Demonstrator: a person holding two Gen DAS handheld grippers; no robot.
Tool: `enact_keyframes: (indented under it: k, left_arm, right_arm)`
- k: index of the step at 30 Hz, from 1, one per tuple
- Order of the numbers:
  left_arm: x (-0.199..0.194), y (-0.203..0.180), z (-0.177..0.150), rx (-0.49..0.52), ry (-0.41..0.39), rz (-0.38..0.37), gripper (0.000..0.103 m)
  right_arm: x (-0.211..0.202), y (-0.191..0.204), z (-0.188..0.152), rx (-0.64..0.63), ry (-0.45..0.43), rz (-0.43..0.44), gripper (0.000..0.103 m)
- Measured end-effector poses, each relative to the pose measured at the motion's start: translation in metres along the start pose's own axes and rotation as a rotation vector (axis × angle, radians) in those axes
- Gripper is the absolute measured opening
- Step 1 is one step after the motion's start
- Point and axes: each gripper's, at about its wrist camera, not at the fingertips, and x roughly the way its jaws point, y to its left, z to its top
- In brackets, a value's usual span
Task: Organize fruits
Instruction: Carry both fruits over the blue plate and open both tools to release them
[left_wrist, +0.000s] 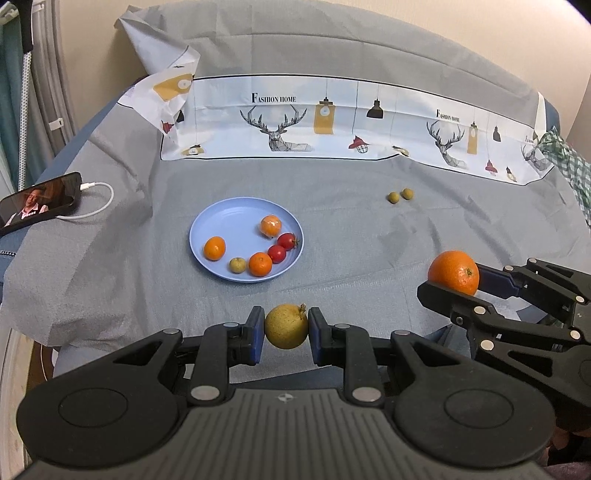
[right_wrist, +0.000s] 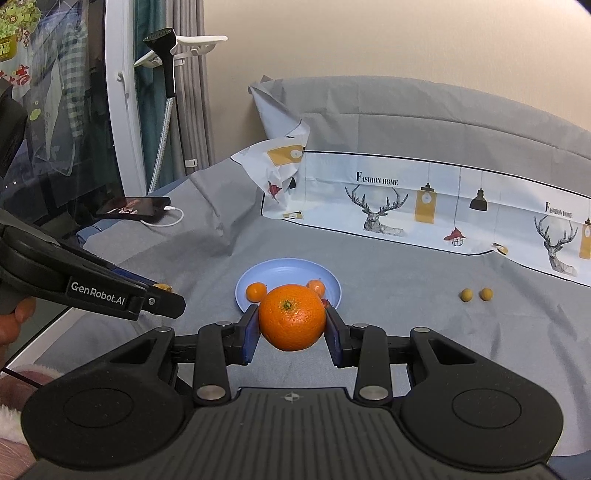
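Right now the left gripper (left_wrist: 286, 328) pinches a small yellow-green fruit (left_wrist: 286, 326) and the right gripper (right_wrist: 291, 326) clamps an orange (right_wrist: 291, 317), both short of the blue plate (left_wrist: 218, 218). Dropped carelessly, either could roll off the crowded plate across the bed.

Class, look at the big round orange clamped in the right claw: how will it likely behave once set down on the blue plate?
The big round orange is a near sphere, so it will probably roll unless stopped. The shallow blue plate has a low rim and already holds smaller fruit, so it may nudge them. The right claw grips its firm-looking peel without denting it.
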Motion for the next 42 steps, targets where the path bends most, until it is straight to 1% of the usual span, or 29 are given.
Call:
enact_keyframes:
  k: [10, 19, 26, 30, 33, 38, 42]
  left_arm:
    - [0.012, 0.005, 0.0, -0.009, 0.028, -0.006, 0.027]
    - [0.034, 0.021, 0.007, -0.064, 0.092, 0.001, 0.027]
    - [0.057, 0.029, 0.018, -0.057, 0.128, 0.018, 0.027]
    - [0.081, 0.037, 0.032, -0.064, 0.152, 0.039, 0.027]
    - [0.107, 0.046, 0.049, -0.08, 0.175, 0.058, 0.027]
    - [0.154, 0.061, 0.083, -0.094, 0.193, 0.09, 0.027]
    - [0.196, 0.073, 0.106, -0.092, 0.213, 0.113, 0.027]
  right_arm:
    - [0.013, 0.0, -0.001, 0.008, 0.037, 0.003, 0.039]
    - [0.03, 0.001, -0.001, 0.01, 0.085, 0.004, 0.039]
    - [0.051, -0.006, -0.002, 0.022, 0.13, 0.006, 0.039]
    - [0.074, -0.012, 0.0, 0.034, 0.163, 0.008, 0.039]
    - [0.098, -0.017, 0.003, 0.044, 0.188, 0.013, 0.039]
    - [0.15, -0.024, 0.012, 0.045, 0.23, 0.018, 0.039]
    - [0.192, -0.025, 0.024, 0.02, 0.237, 0.041, 0.039]
